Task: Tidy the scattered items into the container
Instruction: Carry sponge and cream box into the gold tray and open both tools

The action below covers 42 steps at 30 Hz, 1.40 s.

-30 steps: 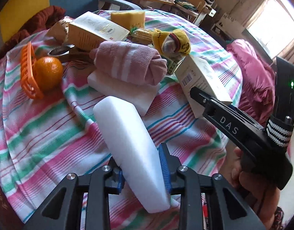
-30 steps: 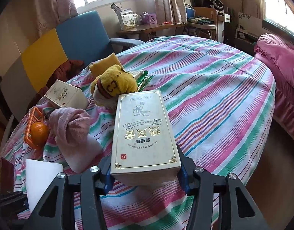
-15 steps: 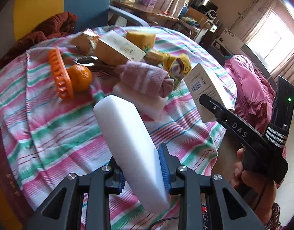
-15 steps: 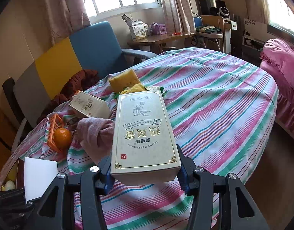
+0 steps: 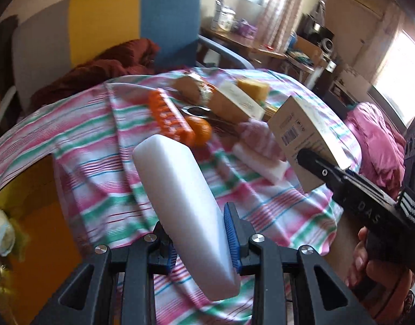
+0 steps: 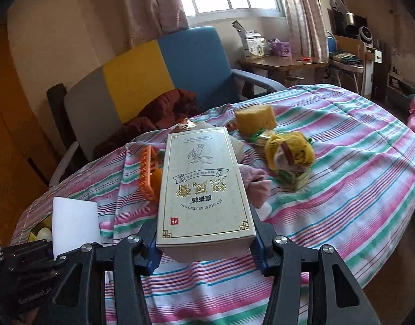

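Seen from the left wrist, the left gripper (image 5: 200, 237) is clamped on a white foam block (image 5: 180, 203), its blue pads pressing both long sides while the block slants up and away over the striped cloth (image 5: 104, 189). Beyond it on the cloth lie an orange comb (image 5: 169, 117) touching an orange fruit (image 5: 200, 131), a rolled pink towel (image 5: 261, 142) resting on a second white block (image 5: 258, 162), and a yellow sponge (image 5: 253, 89). To the right, the right gripper (image 5: 340, 173) carries a cream carton (image 5: 307, 138) in the air. From the right wrist, that right gripper (image 6: 206, 246) is closed on the carton's (image 6: 204, 187) near end, printed face up, held above the cloth (image 6: 342, 189). A yellow knitted bundle (image 6: 290, 150) sits to its right. At lower left the foam block (image 6: 74, 226) stands over a yellow container (image 6: 41, 231), partly hidden.
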Available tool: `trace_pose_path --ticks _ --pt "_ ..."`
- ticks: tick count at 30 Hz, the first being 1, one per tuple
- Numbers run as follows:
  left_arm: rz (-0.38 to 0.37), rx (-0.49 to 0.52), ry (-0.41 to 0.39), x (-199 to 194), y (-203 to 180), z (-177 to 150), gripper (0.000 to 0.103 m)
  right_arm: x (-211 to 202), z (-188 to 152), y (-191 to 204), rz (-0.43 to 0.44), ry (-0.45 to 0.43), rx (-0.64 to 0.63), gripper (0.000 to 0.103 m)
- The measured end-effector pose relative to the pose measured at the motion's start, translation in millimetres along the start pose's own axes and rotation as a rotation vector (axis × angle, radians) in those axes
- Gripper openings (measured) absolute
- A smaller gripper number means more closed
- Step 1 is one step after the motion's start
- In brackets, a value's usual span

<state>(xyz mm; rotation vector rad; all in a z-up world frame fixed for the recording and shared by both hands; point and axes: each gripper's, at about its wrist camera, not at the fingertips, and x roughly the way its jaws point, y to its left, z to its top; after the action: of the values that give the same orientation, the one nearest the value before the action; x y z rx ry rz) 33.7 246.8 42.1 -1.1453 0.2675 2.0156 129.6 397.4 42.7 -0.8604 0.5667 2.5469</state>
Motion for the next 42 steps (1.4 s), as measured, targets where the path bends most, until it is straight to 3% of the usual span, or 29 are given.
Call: trace_pose_path --ticks 8,19,32,36,38,39,42 --pt "0.106 -0.077 -0.062 -33 50 -14 0.030 6 1 77 0.130 0.019 -0.135 0.053" --pt "0.255 -0.267 -0.044 -63 145 -60 0.030 30 -16 174 0.301 0.112 -0.295 0.053" --pt "0.363 -0.450 -0.005 -82 227 -117 0.030 87 -50 262 0.353 0.300 -0.414 0.053" --pt "0.397 -0.499 0.014 -80 258 -127 0.030 107 -57 288 0.347 0.319 -0.439 0.054" --pt "0.391 -0.502 0.036 -74 269 -127 0.037 121 -61 302 0.351 0.319 -0.440 0.055" --pt "0.392 -0.517 0.054 -72 274 -129 0.048 128 -63 308 0.369 0.329 -0.427 0.055" --pt "0.390 -0.558 0.043 -78 280 -132 0.054 140 -72 318 0.420 0.403 -0.407 0.062"
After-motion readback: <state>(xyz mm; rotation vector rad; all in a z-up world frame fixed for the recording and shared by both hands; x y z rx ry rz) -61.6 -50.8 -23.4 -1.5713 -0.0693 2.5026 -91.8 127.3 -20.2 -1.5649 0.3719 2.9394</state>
